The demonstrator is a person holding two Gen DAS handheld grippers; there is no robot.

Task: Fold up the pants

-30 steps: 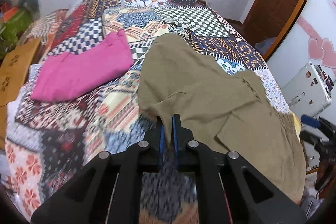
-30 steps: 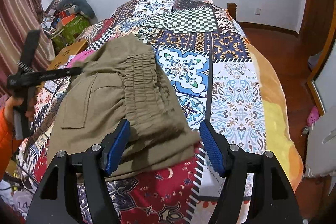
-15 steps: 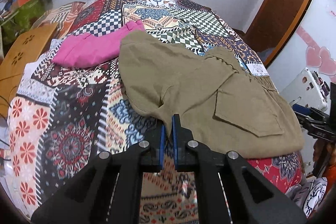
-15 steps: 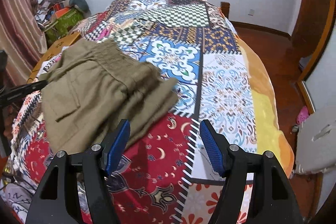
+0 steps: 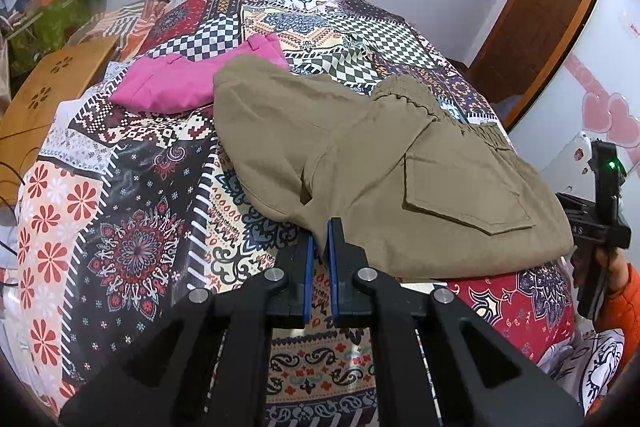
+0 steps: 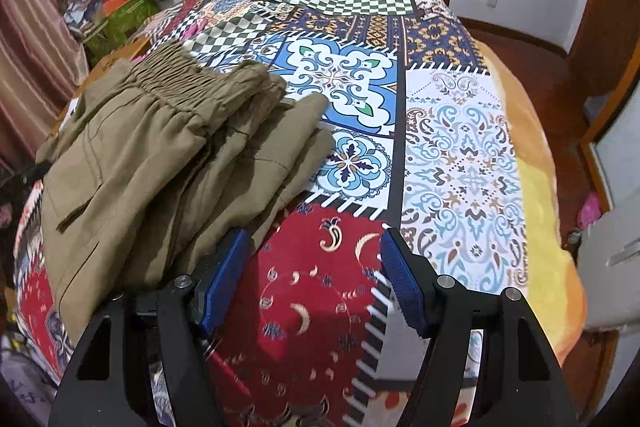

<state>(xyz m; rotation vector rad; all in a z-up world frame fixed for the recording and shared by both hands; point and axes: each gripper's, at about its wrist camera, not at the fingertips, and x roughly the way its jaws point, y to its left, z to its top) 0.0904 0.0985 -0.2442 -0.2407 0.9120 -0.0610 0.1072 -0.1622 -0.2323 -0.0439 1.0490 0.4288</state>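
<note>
Since the earlier frames the olive pants [image 5: 360, 163] have settled flatter on the bed [image 5: 132, 227], beside the pink garment [image 5: 188, 83]. Left tool [image 5: 318, 243] pinches their near edge; right tool [image 6: 312, 255] gapes empty beside them. Tugging could undo the fold.

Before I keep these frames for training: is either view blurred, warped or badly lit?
Left wrist view: sharp, evenly lit; fisheye bows the bed cover and darkens the corners; khaki pants crisp. Right wrist view: same warping; slight smear on the red patch between the right gripper fingers; no glare.
</note>
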